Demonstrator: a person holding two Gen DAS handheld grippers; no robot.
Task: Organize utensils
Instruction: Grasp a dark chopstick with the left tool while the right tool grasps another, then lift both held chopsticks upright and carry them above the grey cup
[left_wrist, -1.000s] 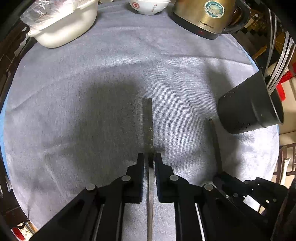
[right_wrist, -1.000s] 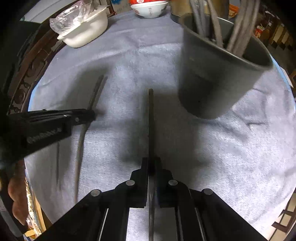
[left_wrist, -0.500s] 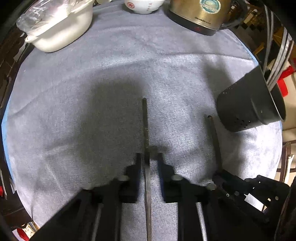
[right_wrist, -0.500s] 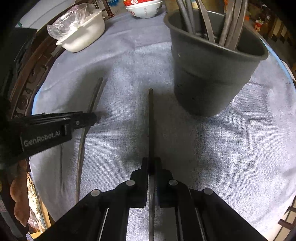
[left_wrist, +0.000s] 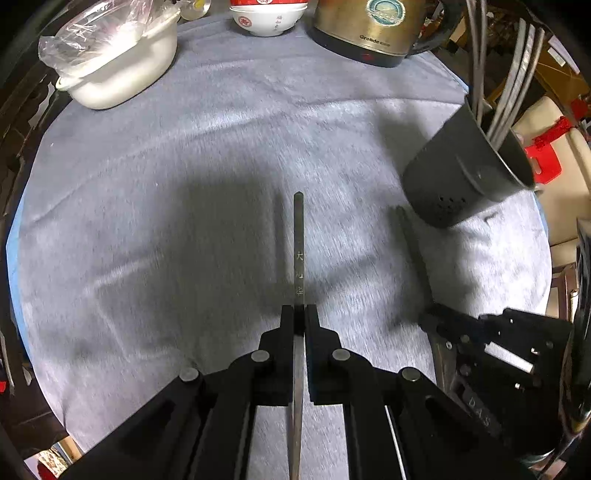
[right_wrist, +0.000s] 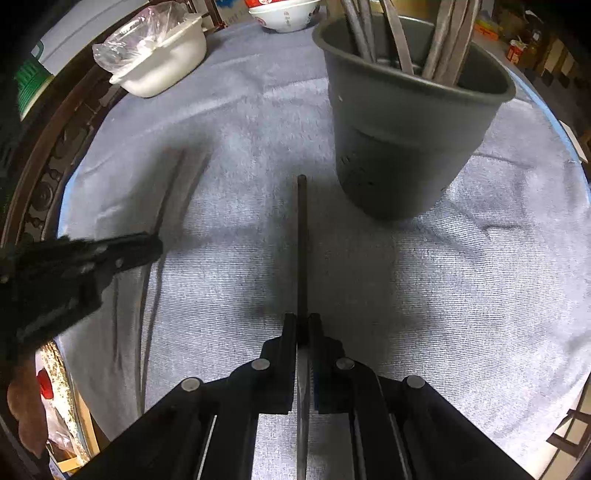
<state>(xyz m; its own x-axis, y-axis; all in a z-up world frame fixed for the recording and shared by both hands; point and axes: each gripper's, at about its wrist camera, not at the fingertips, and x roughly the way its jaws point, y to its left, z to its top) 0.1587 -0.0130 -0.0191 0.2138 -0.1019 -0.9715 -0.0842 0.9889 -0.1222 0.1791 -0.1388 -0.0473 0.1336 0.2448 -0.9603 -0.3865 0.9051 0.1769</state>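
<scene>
Both tongs clamped: left tongs (left_wrist: 299, 310) on chopstick (left_wrist: 298, 236); only right view shows holder (right_wrist: 410, 122) interior.

A round table (left_wrist: 22, 236) is covered with a grey-blue cloth (left_wrist: 207, 155). At its far left stands a white pot (left_wrist: 118, 74) with a plastic bag in it. A white bowl (left_wrist: 269, 18) and a brass-coloured electric kettle (left_wrist: 369, 33) stand at the far edge. A dark utensil holder (right_wrist: 402, 147) with chopsticks (right_wrist: 447, 40) in it stands on the right.
</scene>
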